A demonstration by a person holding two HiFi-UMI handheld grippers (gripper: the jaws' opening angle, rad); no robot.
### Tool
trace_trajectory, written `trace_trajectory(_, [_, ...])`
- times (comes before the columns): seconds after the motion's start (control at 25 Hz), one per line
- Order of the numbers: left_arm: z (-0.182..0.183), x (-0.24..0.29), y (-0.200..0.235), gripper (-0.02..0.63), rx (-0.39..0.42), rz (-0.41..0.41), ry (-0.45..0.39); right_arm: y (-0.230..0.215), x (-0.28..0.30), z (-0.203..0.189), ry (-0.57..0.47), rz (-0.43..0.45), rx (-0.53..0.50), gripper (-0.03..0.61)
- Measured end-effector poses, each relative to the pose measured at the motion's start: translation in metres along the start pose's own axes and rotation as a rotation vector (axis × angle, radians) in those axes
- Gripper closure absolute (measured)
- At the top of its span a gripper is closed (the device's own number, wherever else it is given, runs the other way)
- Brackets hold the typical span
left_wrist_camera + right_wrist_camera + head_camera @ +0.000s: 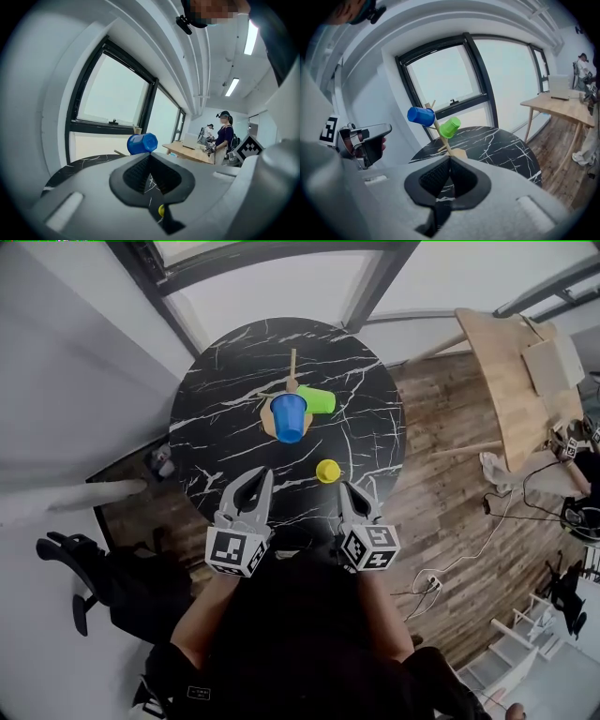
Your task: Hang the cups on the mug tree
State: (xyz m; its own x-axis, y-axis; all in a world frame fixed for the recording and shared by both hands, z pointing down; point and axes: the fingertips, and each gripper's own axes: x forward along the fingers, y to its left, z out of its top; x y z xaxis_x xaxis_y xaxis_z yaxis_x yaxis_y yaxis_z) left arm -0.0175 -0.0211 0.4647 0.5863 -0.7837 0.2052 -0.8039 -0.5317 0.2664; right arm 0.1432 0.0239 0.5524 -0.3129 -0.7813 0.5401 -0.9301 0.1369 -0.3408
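Both grippers sit closest to us, at the near edge of the table (216, 381), marker cubes toward the person. Left gripper (262, 474) is clenched with nothing between its jaws; the left gripper view shows the pads meeting at the tips. Right gripper (349, 489) is likewise clenched and empty, jaws together in the right gripper view.

We take the mug tree (292, 367) as the landmark. It stands near the middle of the round black marble table, well beyond both grippers.

- The blue cup (289, 416) hangs on the mug tree, on the side facing the grippers, roughly in line with the left gripper.
- The green cup (317, 399) hangs on the mug tree too, just right of the blue cup and touching or nearly touching it.
- The yellow cup (328, 471) is off the mug tree. It stands on the table between the tree and the right gripper, just beyond that gripper's tips and slightly to their left, apart from them. We cannot tell whether it is upright or upside down.

In the right gripper view the blue cup and the green cup lie tilted on the tree's pegs.

Right of the mug tree, off the table, a wooden desk (506, 371) stands on the wood floor (450, 446).
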Motion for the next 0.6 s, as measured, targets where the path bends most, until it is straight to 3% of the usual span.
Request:
trace_trajectory(0.32, [-0.014,-0.005,0.001,0.612,0.005,-0.065,0.038,-0.004,0.008,-0.025,0.020,-0.063,0.044,0.557])
trace_trajectory(0.6, [-0.018,-0.009,0.009,0.612,0.002,-0.097,0.039,-0.012,0.024,-0.051,0.045,-0.148,0.041,0.491])
